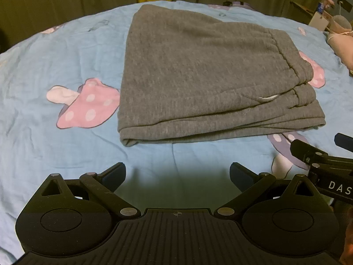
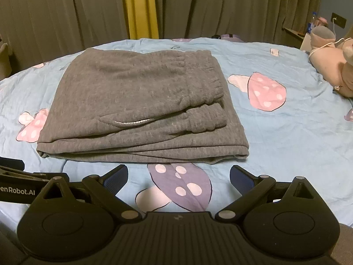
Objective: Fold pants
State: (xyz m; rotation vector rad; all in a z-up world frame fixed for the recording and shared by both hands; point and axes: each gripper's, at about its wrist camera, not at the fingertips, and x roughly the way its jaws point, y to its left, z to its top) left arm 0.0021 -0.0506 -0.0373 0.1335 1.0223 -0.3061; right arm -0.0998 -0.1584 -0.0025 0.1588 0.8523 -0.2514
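Pants (image 2: 141,103) look fully folded, compact stack mid-bed (image 2: 286,137).
Left hand-held gripper (image 1: 177,174) and right hand-held gripper (image 2: 178,177) both spread apart, empty, clear of cloth.

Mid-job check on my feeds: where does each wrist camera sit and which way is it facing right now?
Left wrist: behind the open left gripper, low over the blue mushroom-print bedsheet, facing the folded grey knit pants; the right gripper's black arm shows at its right edge.
Right wrist: behind the open right gripper, facing the same pants from further right, a pink plush toy beyond; the left gripper's arm shows at its left edge.
Shared: pants, bedsheet, curtains.
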